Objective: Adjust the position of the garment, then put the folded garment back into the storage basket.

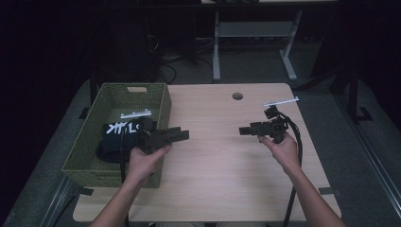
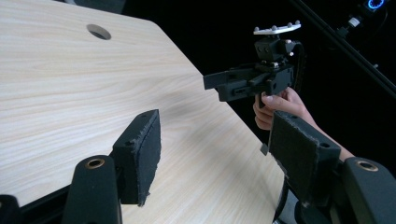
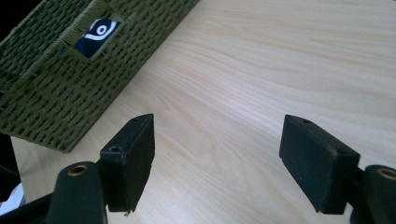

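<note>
The black garment (image 1: 118,137) with white print is lying inside the green woven basket (image 1: 163,101) at the left of the high view, directly behind the left gripper (image 1: 182,135), whose jaws are standing spread and holding nothing above the basket's near right corner. The right gripper (image 1: 245,130) is hovering over bare table (image 1: 213,175) at centre right, jaws likewise apart and empty. In the left gripper view, both pads (image 2: 142,149) are framing open tabletop, with the right gripper (image 2: 215,81) at upper right. In the right gripper view, the spread pads (image 3: 135,154) are facing the basket (image 3: 70,102) at upper left, a handle slot exposing the garment (image 3: 98,35). For a clean pick, the left gripper probably needs turning toward the basket and lowering over the fabric before closing.
</note>
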### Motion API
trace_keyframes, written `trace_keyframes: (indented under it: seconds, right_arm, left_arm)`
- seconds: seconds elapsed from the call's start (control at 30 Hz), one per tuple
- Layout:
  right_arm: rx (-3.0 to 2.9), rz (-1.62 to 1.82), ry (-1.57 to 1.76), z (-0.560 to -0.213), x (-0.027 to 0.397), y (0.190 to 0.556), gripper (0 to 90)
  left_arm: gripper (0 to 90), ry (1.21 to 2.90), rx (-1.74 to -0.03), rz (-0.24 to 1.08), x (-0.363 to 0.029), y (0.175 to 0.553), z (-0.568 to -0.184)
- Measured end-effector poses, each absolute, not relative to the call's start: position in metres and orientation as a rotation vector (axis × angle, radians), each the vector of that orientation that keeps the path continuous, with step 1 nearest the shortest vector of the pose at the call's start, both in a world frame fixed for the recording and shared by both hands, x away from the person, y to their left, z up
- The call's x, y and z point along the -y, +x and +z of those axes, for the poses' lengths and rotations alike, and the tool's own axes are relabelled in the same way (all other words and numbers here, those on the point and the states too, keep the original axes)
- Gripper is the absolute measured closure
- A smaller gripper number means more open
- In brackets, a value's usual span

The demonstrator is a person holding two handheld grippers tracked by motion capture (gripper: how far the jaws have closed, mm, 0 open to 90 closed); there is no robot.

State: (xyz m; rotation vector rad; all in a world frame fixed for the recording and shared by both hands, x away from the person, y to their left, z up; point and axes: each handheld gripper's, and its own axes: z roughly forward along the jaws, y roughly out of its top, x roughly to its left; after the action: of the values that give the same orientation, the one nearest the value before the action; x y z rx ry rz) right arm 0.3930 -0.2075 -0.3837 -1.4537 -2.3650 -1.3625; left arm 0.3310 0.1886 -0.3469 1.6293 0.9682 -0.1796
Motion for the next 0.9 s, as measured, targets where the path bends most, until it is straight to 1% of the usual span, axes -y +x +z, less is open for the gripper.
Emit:
trace_keyframes:
  seconds: [0.9]
  right_arm:
    - [2.292,-1.330,-1.584,-0.412,0.259,0.373,25.8]
  left_arm:
    - [34.0,1.664,-0.956,-0.216,-0.154,0.340,-0.362]
